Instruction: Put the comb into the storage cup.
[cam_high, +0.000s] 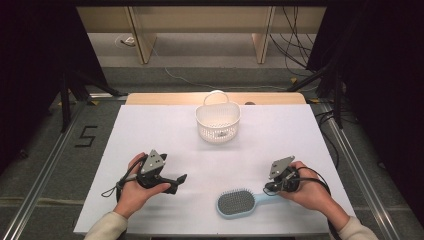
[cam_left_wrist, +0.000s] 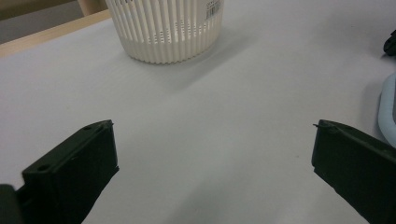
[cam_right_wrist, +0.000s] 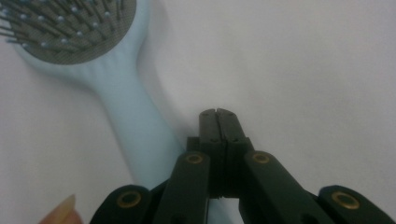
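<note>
High view held one hairbrush (cam_high: 235, 203), one slotted white basket (cam_high: 217, 121) and two grippers; the right gripper (cam_high: 272, 187) sat at the brush handle's end. Left gripper view showed its fingers (cam_left_wrist: 74, 172) wide apart, nothing between, basket ahead. Right gripper view showed fingertips (cam_right_wrist: 217, 122) pressed together beside the handle, so reaching seemed in hand; opening around it likely came next.

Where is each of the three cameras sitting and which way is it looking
High view: above the person's side, facing forward and down on the table, basket and hairbrush; both hands, left gripper, right gripper.
Left gripper view: rides the left gripper, looking low across the table at the basket; jaws wide apart.
Right gripper view: rides the right gripper, looking down at the hairbrush; jaws together, a fingertip.
Shared: high and left views show the basket; all show the hairbrush.
</note>
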